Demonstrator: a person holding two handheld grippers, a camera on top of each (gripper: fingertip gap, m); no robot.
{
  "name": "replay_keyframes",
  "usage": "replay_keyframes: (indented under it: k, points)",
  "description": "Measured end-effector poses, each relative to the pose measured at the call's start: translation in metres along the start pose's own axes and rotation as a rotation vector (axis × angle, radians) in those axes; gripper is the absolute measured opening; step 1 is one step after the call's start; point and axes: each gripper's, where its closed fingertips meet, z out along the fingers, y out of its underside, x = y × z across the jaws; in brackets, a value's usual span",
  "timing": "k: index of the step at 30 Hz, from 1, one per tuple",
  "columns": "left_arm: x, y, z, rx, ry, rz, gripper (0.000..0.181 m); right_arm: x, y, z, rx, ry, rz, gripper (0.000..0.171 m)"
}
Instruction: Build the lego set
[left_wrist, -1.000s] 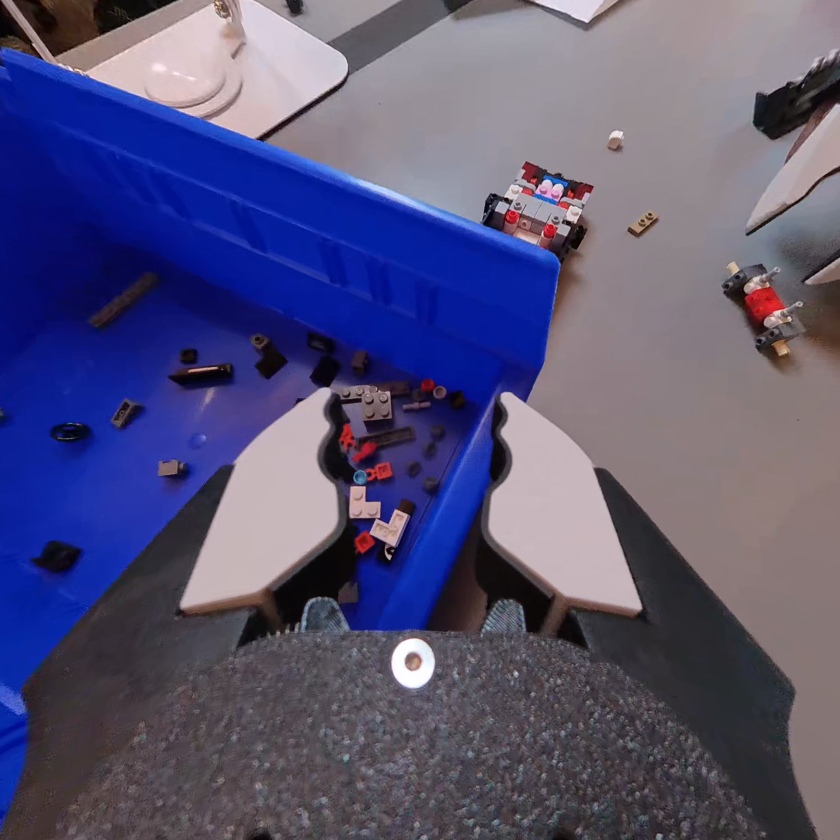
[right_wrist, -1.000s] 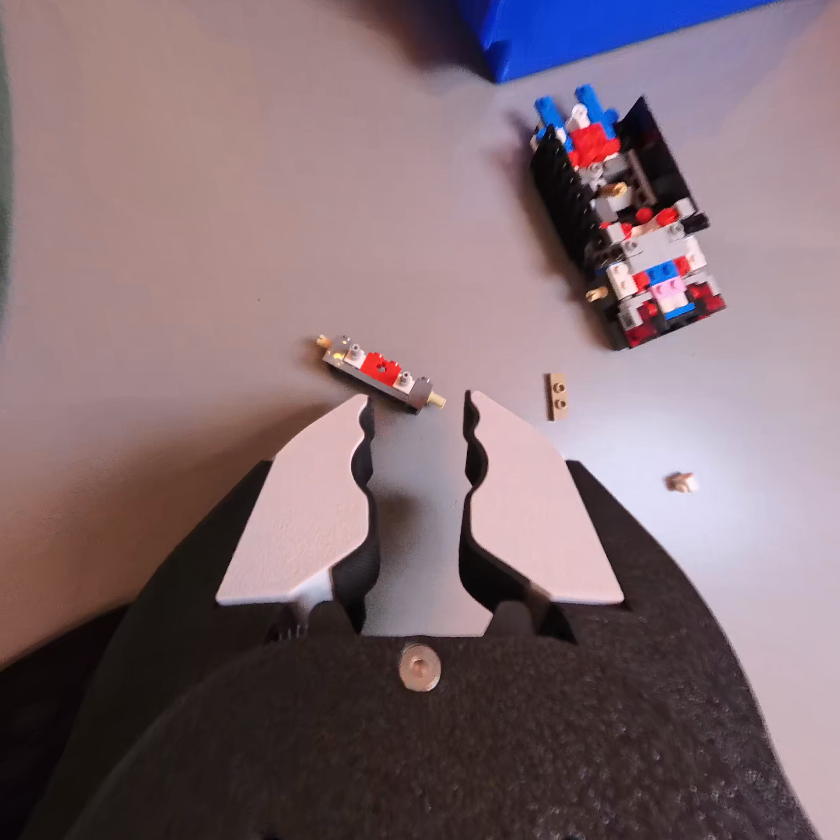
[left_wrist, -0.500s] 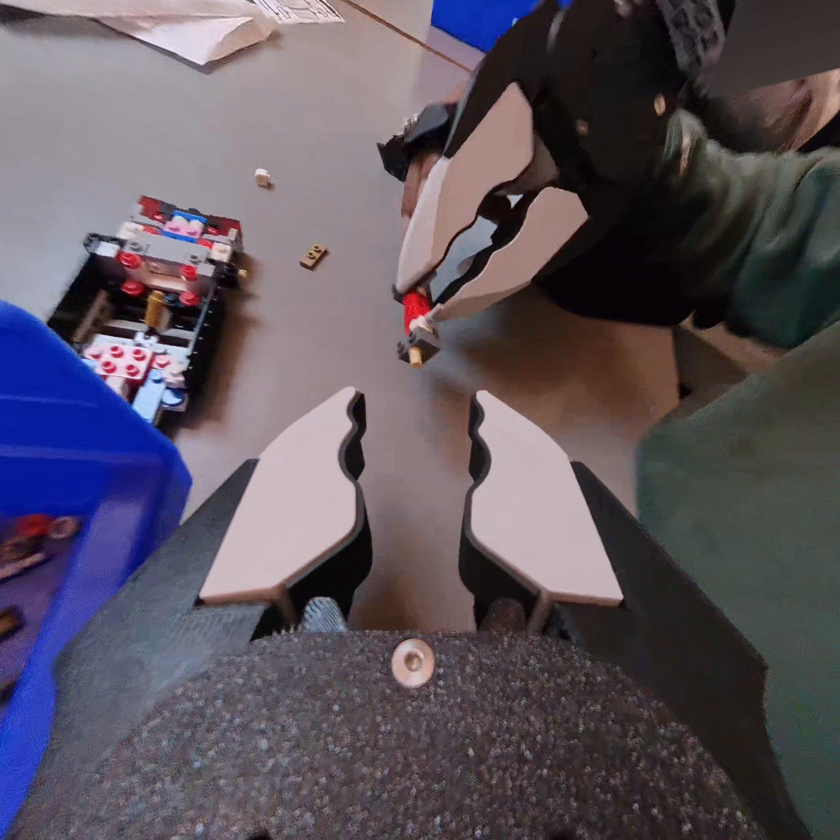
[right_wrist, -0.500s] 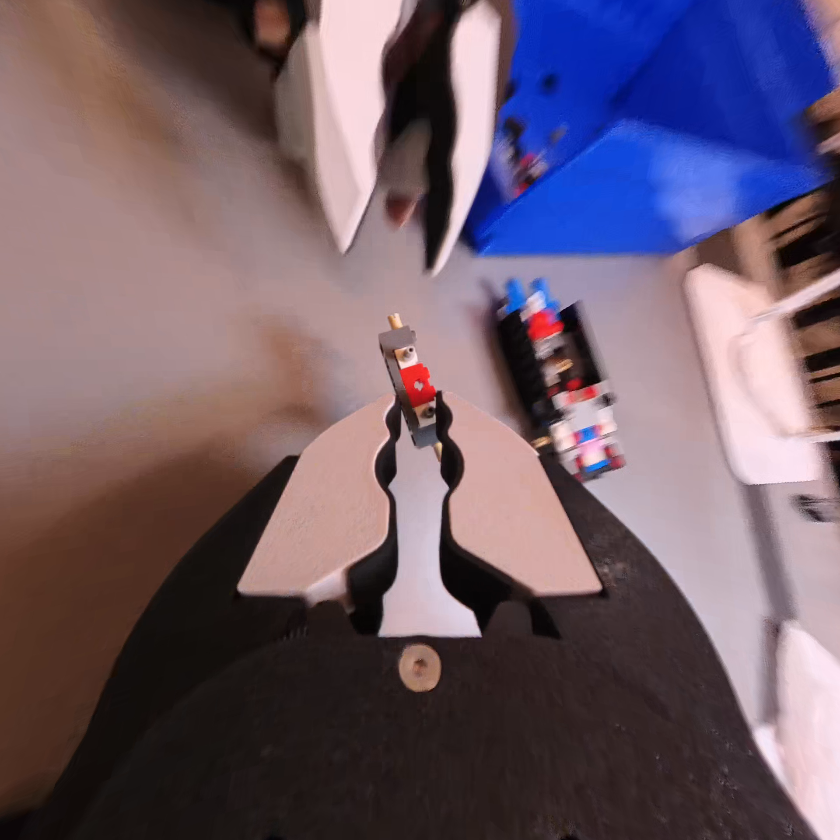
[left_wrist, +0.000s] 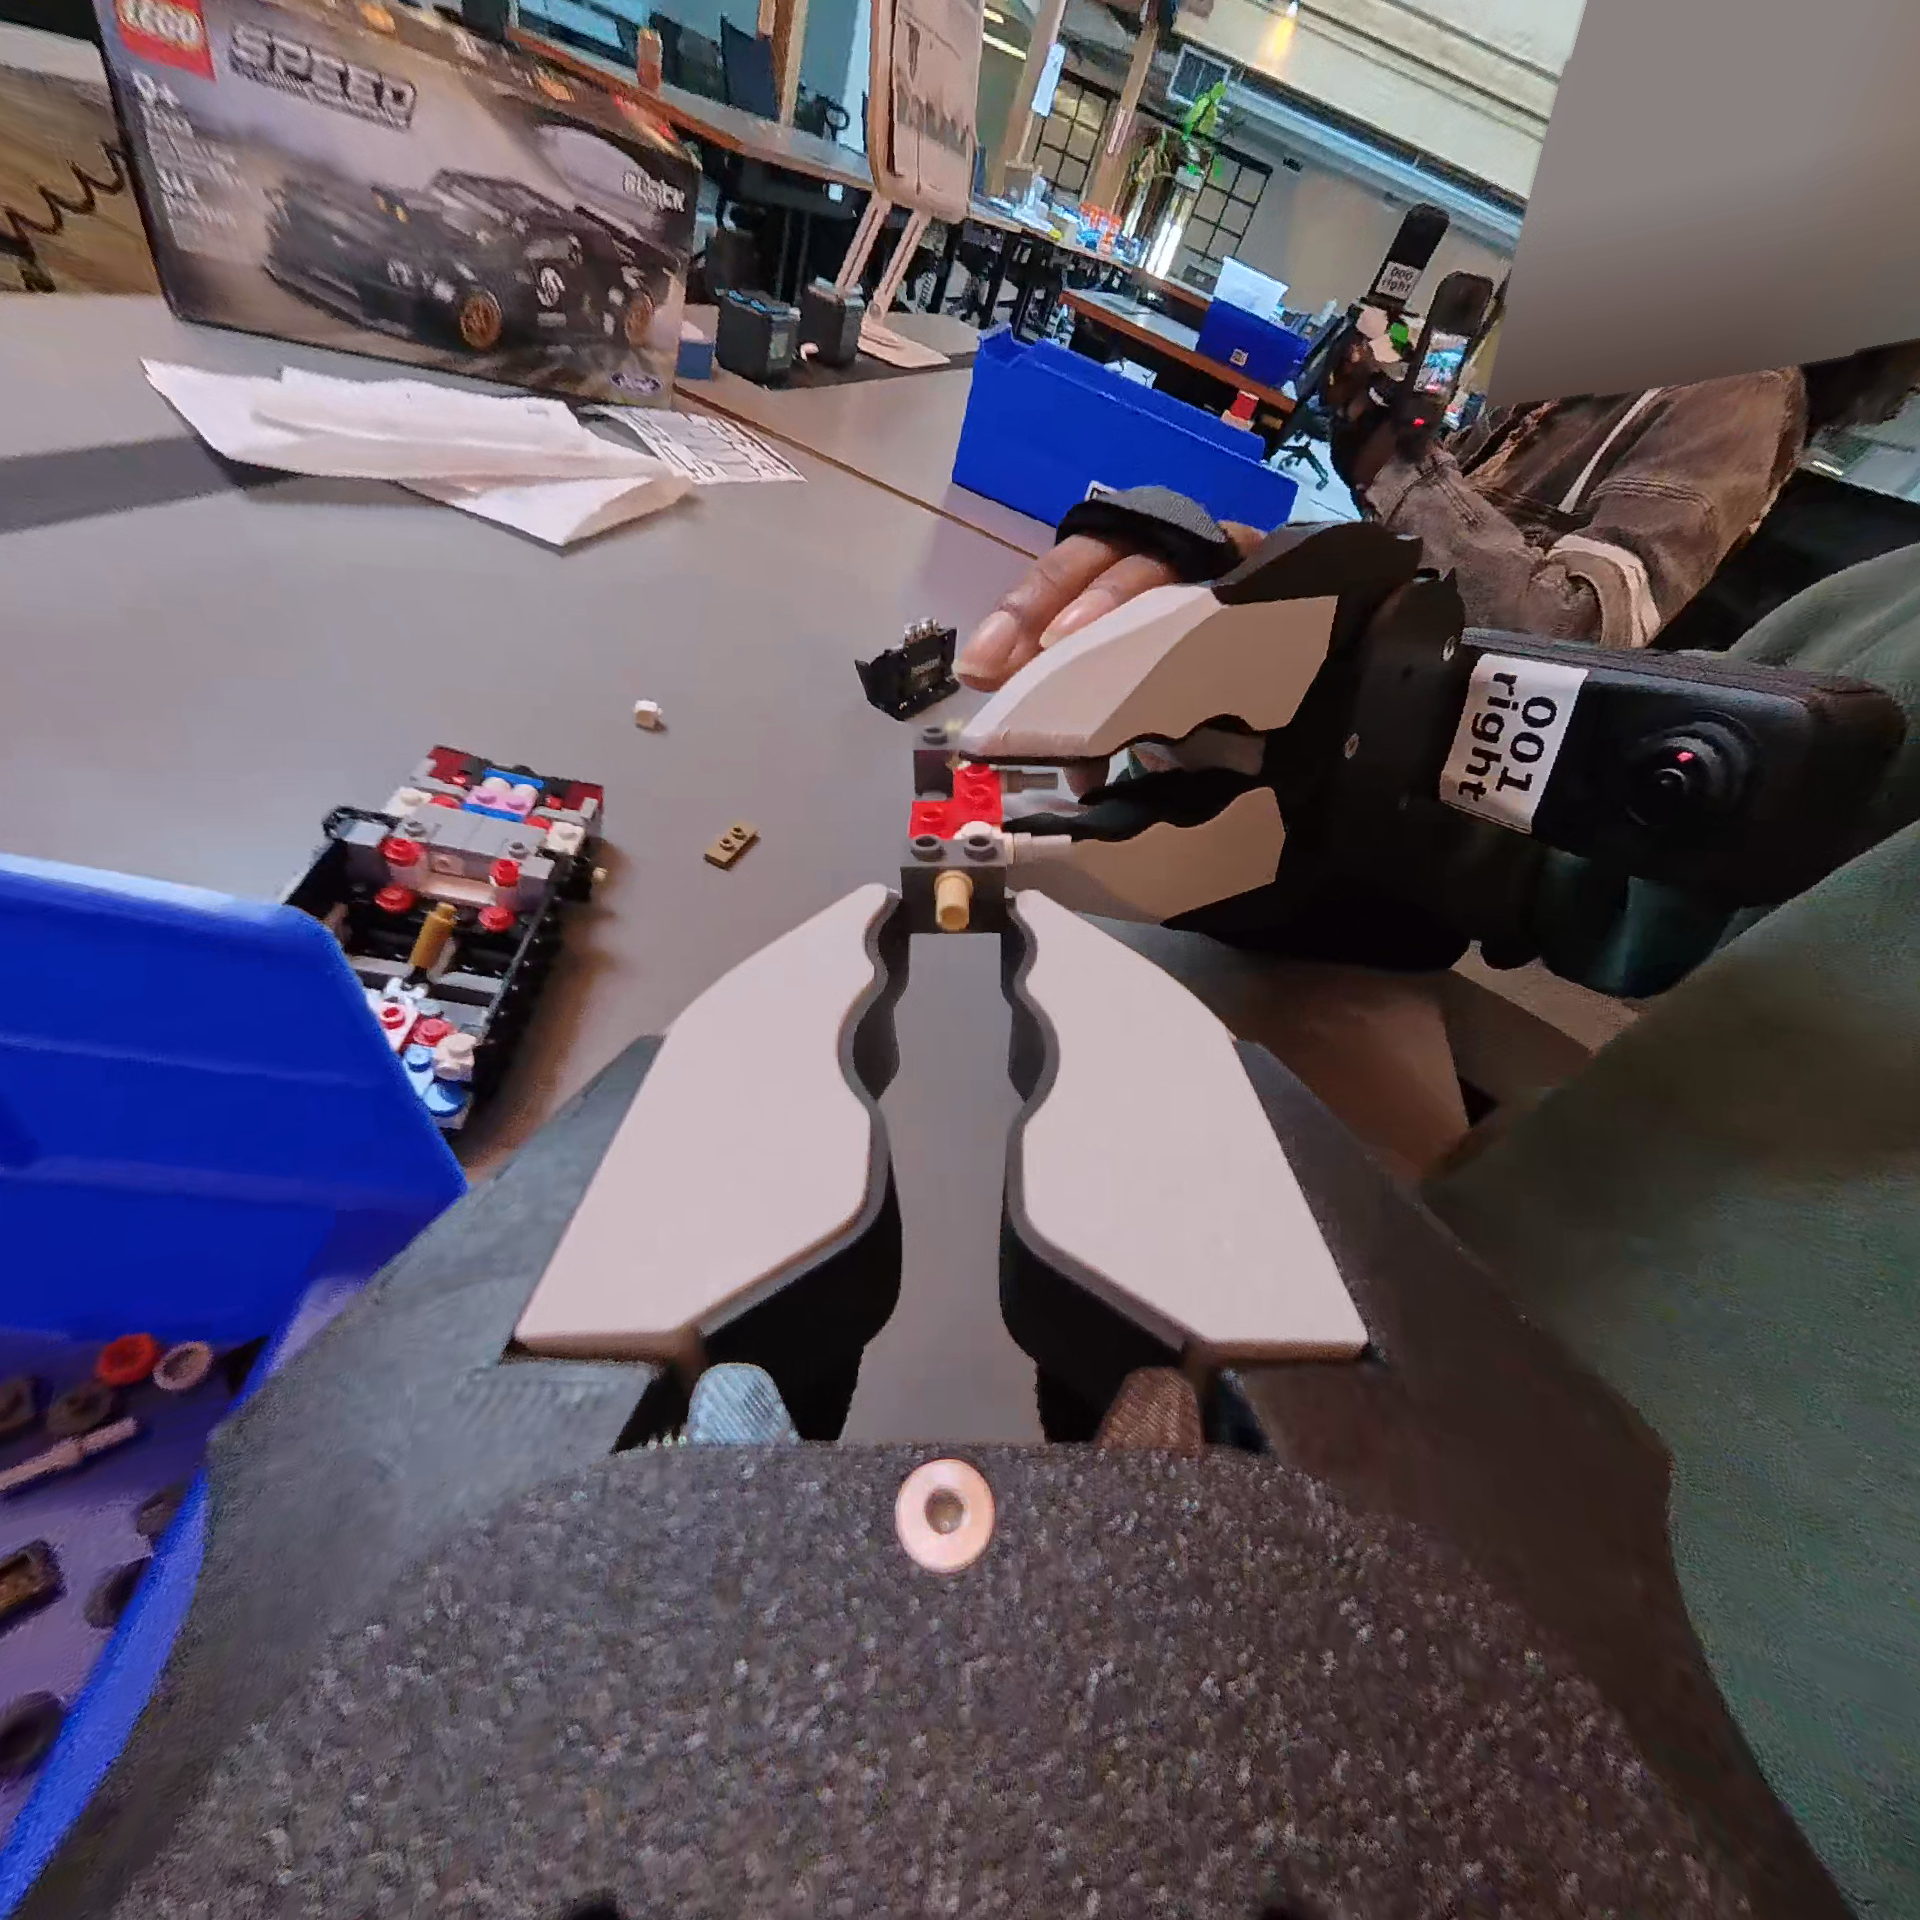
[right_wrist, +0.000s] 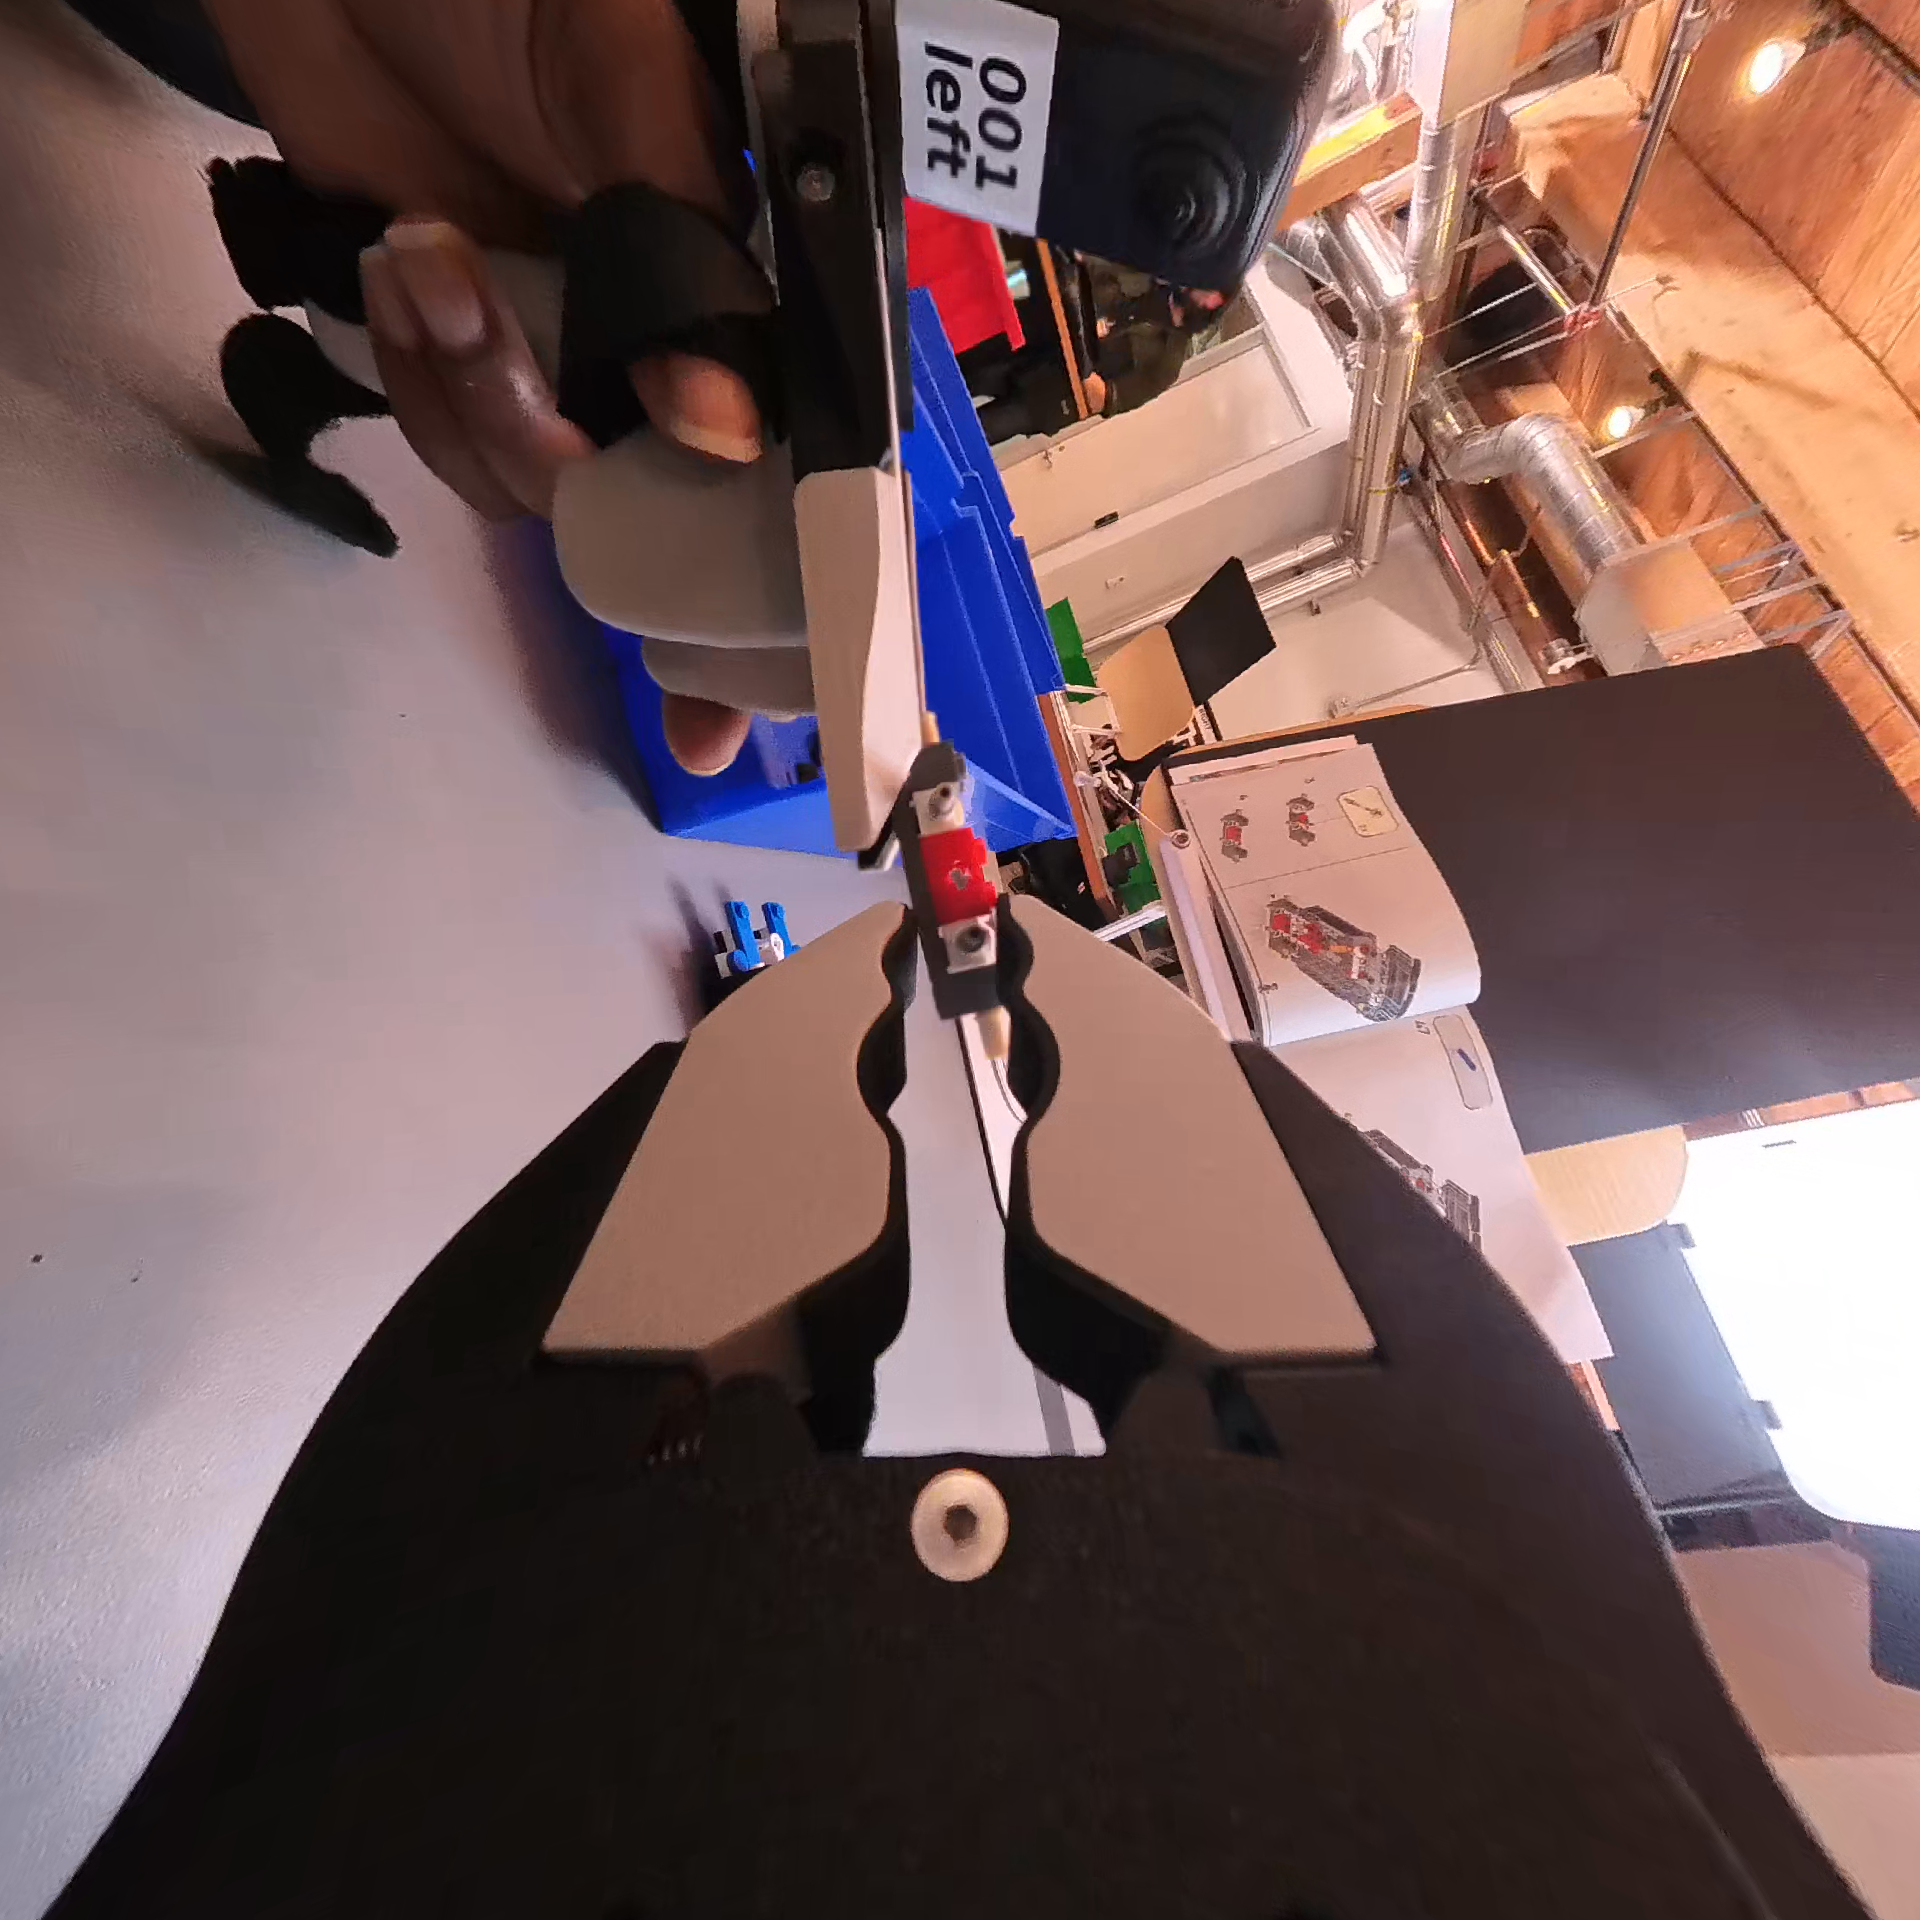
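Grey tabletop (left_wrist: 312, 623) bearing, from large to small, a set box (left_wrist: 416, 187), a blue bin (left_wrist: 156, 1091), a part-built car (left_wrist: 457, 914) just beside the bin, and loose tan (left_wrist: 731, 846) and white (left_wrist: 647, 713) pieces. Above the tabletop, clear of it, a small red-and-grey axle piece (left_wrist: 954, 831) is held between both tools. The left gripper (left_wrist: 954, 920) has its fingers nearly closed on the dark end with the tan pin, while the right gripper (right_wrist: 954, 961), fingers likewise narrowed, pinches the other end.
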Motion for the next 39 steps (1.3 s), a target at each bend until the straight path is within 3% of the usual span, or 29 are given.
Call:
replay_keyframes:
  k: [13,16,20,25,39]
  points:
    - [-0.003,-0.004,-0.005,0.015,-0.072,0.124,0.017,-0.001,-0.001,-0.003,0.019,-0.005,0.016,0.011]
    - [0.000,-0.002,-0.001,0.016,-0.055,0.124,0.028,-0.003,-0.007,-0.001,0.034,-0.001,0.019,0.011]
    - [0.002,-0.002,0.000,0.018,-0.074,0.166,0.022,-0.007,-0.009,0.000,0.038,-0.005,0.021,0.011]
    - [0.001,0.001,-0.001,-0.013,-0.045,0.061,0.018,-0.007,-0.009,0.000,0.034,0.022,-0.016,0.011]
    - [0.001,0.009,-0.001,-0.024,0.004,0.026,0.020,-0.020,-0.008,0.001,0.048,-0.079,0.022,0.010]
